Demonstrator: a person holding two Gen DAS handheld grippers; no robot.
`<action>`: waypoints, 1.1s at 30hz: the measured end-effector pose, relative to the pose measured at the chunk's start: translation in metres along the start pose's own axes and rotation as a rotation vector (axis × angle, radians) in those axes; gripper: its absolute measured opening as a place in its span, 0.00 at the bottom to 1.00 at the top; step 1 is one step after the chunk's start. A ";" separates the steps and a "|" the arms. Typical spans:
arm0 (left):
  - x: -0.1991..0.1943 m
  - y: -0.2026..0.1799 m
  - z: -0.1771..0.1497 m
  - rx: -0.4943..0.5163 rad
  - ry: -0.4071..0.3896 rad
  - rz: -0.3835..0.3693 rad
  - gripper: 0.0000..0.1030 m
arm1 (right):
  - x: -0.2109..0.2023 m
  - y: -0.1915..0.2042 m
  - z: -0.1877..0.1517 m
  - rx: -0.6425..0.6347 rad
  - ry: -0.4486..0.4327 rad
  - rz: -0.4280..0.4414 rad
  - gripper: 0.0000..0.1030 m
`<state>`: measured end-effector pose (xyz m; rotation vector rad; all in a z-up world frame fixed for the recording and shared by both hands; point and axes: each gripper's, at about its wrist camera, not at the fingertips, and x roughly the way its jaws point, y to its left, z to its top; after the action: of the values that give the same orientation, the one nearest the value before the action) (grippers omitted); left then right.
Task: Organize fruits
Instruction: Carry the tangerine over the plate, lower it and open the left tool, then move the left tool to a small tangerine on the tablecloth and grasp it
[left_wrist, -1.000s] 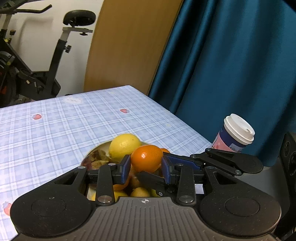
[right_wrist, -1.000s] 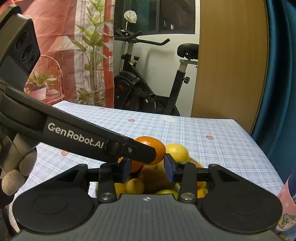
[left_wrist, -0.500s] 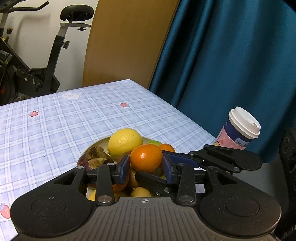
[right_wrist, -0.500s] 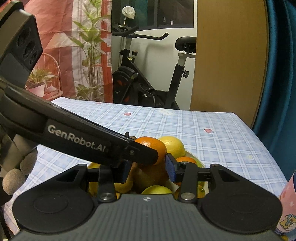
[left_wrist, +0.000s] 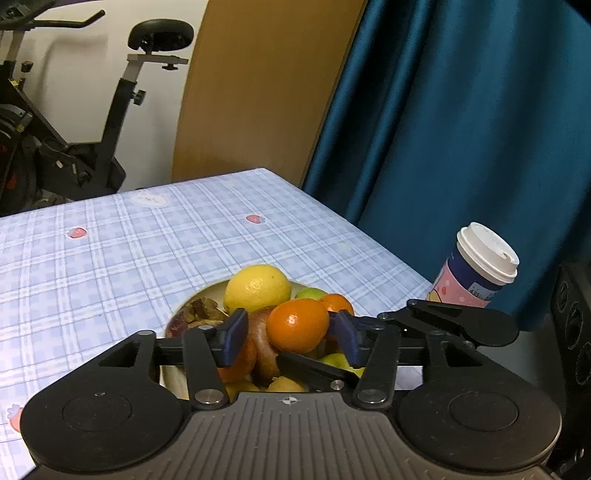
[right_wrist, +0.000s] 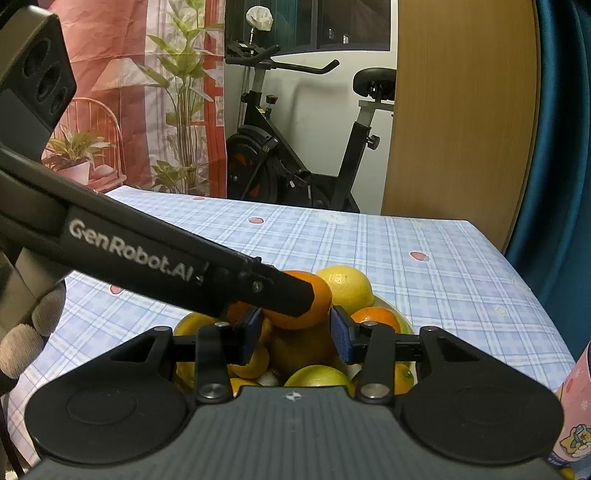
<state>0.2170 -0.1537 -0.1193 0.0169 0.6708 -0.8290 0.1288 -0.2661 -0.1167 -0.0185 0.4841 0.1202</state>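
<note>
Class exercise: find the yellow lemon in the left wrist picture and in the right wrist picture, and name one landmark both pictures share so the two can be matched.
Left wrist view: the lemon lies at the far side of the fruit pile, just above and left of centre.
Right wrist view: the lemon lies at the back of the pile, right of the top orange.
Shared landmark: the exercise bike's saddle.

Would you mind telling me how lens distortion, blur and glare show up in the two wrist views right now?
Left wrist view: fisheye bends the wooden panel and curtain; the top orange carries a small glare spot; the fruit stays sharp.
Right wrist view: the same bowing on the panel; the left gripper's arm crossing close to the lens has slightly soft lettering, and it hides part of the orange.
</note>
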 end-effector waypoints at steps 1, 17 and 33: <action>-0.002 0.000 0.000 -0.001 -0.005 0.010 0.59 | 0.000 0.000 0.000 0.000 0.000 -0.001 0.43; -0.034 0.020 -0.003 -0.089 -0.053 0.084 0.75 | -0.005 0.005 0.002 -0.003 -0.008 -0.034 0.57; -0.083 0.136 -0.016 -0.360 -0.187 0.369 0.68 | -0.025 0.005 0.014 0.044 -0.070 -0.045 0.58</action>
<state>0.2616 -0.0004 -0.1184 -0.2531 0.6079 -0.3421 0.1124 -0.2635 -0.0924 0.0176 0.4159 0.0658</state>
